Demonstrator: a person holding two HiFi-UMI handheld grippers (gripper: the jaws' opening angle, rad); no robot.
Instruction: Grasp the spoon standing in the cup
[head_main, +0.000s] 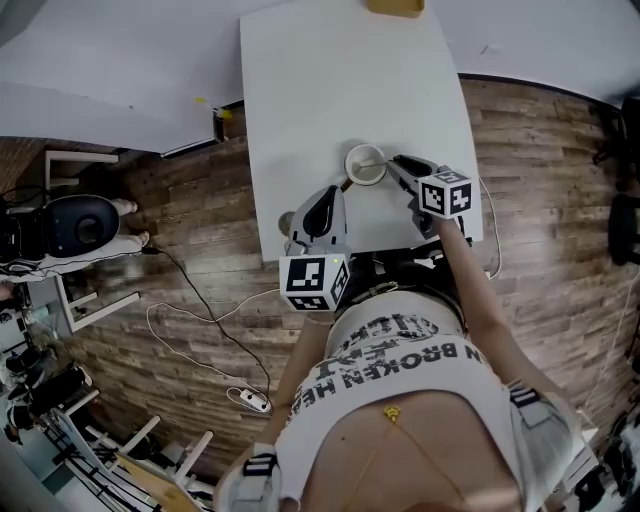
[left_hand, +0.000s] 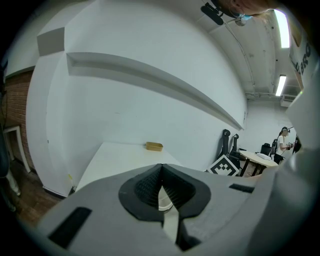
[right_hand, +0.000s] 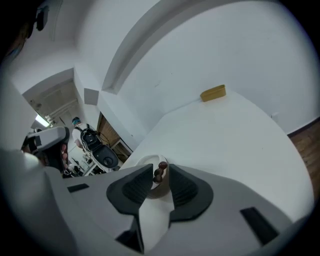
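Two grey moulded grippers meet over a smooth white rectangular table (head_main: 300, 90) in the head view, with wood-plank floor (head_main: 540, 200) on either side. A round, cream-walled cup (head_main: 365, 164) stands just above the middle of the frame. The left gripper (head_main: 341, 188) lies below-left of it and the right gripper (head_main: 393, 162) just to its right. The spoon is too small to make out here. A small tan box (head_main: 394, 6) sits at the top edge.

Left gripper view: the dark ribbed pads (left_hand: 145, 187) meet at their tips, so the jaws are together. Only a pale sliver of cup rim shows through the wedge beneath.

Right gripper view: the jaws stand apart, black ridged pads (right_hand: 184, 187) on either side. The spoon (right_hand: 160, 171), with a dark brown beaded handle, rises from the cup at mid-frame, in the gap at the tips. No pad is visibly pressing on it.
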